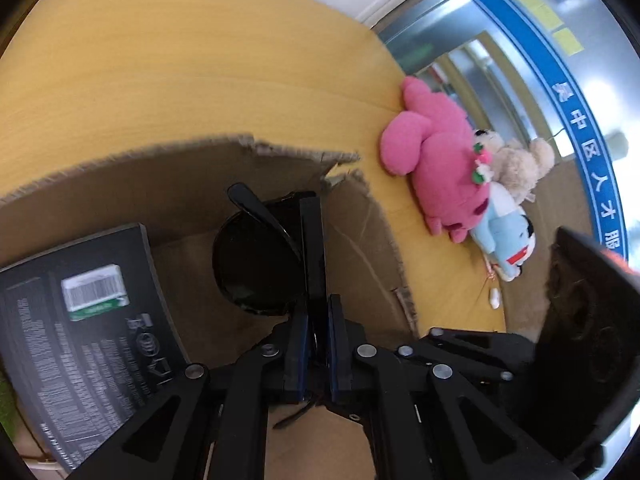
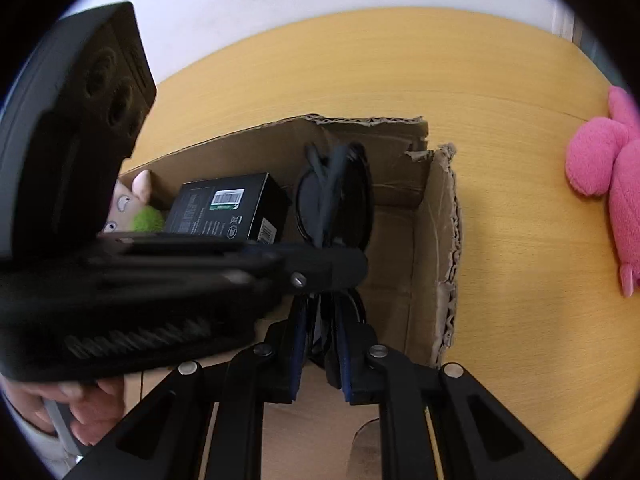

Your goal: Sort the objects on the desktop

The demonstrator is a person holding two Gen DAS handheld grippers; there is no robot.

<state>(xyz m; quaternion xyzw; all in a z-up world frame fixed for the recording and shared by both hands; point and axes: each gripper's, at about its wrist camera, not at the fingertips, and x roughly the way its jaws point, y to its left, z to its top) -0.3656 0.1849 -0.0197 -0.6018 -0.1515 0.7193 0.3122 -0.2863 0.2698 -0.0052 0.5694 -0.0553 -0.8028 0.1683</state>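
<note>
The sunglasses hang over the open cardboard box, pinched from two sides. The left gripper has its fingers nearly together on the frame, one dark lens showing beside them. The right gripper is likewise closed on the sunglasses from below, with the left tool crossing in front of it. Inside the box a black carton with a barcode label leans beside a small doll. On the wooden table, near the box, lie a pink plush toy and smaller soft toys.
</note>
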